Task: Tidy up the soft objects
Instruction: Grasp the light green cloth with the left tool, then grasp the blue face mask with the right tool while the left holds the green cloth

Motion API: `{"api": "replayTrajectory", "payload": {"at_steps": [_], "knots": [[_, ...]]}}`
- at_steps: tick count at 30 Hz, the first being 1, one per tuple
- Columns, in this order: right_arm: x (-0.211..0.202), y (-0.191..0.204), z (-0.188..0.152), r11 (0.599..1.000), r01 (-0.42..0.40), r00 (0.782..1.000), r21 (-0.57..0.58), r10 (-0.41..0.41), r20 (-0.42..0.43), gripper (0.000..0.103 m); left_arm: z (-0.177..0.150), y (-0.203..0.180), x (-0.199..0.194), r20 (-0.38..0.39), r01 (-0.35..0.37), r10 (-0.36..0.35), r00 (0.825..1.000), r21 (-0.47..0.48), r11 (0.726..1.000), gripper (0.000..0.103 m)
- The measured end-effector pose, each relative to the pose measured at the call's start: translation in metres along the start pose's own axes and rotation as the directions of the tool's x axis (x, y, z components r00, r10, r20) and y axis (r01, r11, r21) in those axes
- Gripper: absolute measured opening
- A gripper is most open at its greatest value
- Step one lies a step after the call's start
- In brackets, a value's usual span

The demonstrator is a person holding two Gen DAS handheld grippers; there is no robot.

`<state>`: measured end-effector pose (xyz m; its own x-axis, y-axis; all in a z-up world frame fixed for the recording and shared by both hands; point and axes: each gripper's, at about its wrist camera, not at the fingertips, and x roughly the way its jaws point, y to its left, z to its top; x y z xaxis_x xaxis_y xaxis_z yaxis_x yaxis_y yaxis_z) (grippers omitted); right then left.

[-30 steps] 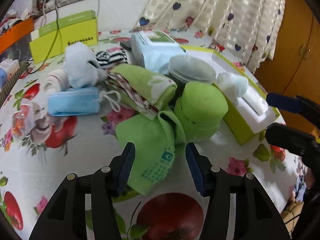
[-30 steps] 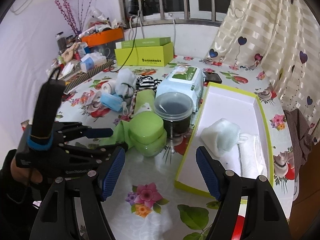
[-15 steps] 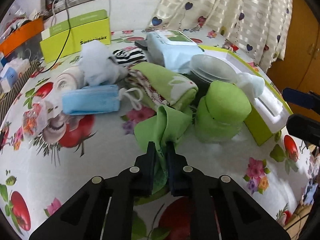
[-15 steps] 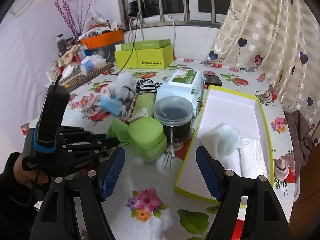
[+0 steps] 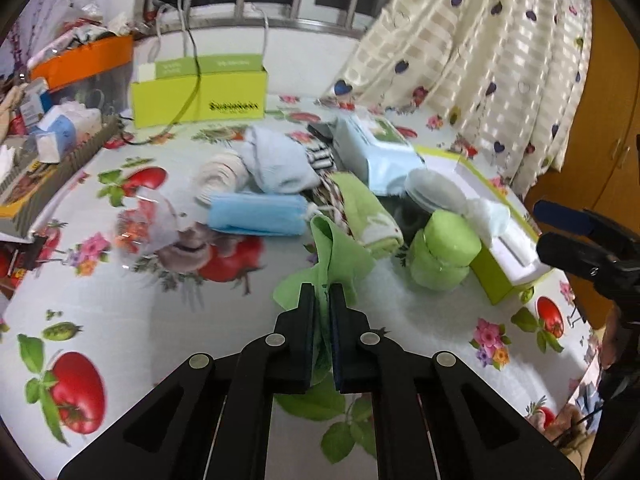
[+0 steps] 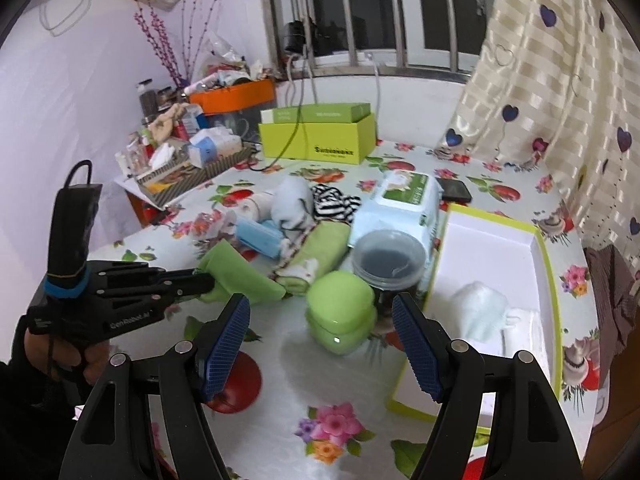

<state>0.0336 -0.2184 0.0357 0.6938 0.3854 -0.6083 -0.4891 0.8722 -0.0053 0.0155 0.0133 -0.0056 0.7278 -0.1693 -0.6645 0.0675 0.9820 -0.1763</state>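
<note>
A light green cloth [image 5: 340,256] hangs lifted off the flowered table, and my left gripper [image 5: 323,292] has its jaws closing on it, pads pressing its fold. In the right wrist view the same cloth [image 6: 240,276] trails from the left gripper [image 6: 210,282]. My right gripper [image 6: 320,300] stands open above a round green container [image 6: 340,312], holding nothing. A blue face mask [image 5: 256,216], a folded green towel [image 5: 368,216] and a pale blue cloth [image 5: 276,164] lie behind. A white soft bundle [image 6: 480,316] lies inside the green-rimmed white box [image 6: 544,248] at the right.
A dark tub with a clear lid [image 6: 388,256] and a wipes pack [image 6: 400,200] stand beside the box. A striped sock [image 6: 332,204] and a phone [image 6: 454,190] lie farther back. A yellow-green carton [image 6: 320,144] and a cluttered tray [image 6: 192,168] line the far side.
The left gripper's jaws shut on the green cloth, then lifted it and drew it back from the green container. The right gripper rose slightly and stayed open.
</note>
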Motion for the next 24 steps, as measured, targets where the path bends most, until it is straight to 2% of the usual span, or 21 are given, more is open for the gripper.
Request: {"api": "replayTrajectory", "payload": {"at_steps": [3, 7, 17, 24], "knots": [[0.0, 0.012, 0.009, 0.999, 0.005, 1.0, -0.032, -0.004, 0.024, 0.074, 0.003, 0.011, -0.012, 0.035, -0.018, 0.018, 0.999, -0.023, 1.0, 0.007], [0.007, 0.032, 0.018, 0.991, 0.013, 0.998, -0.136, -0.005, 0.056, 0.074, 0.006, 0.024, -0.019, 0.062, -0.037, 0.04, 0.997, -0.053, 0.998, 0.007], [0.072, 0.065, 0.049, 0.981, -0.016, 0.997, -0.194, 0.001, -0.081, 0.074, 0.005, 0.065, -0.037, 0.108, -0.077, 0.093, 0.99, -0.14, 0.987, 0.007], [0.13, 0.088, 0.06, 0.966, -0.063, 0.985, -0.249, 0.02, -0.173, 0.074, 0.002, 0.085, -0.033, 0.099, -0.093, 0.113, 0.989, -0.186, 0.978, 0.007]]}}
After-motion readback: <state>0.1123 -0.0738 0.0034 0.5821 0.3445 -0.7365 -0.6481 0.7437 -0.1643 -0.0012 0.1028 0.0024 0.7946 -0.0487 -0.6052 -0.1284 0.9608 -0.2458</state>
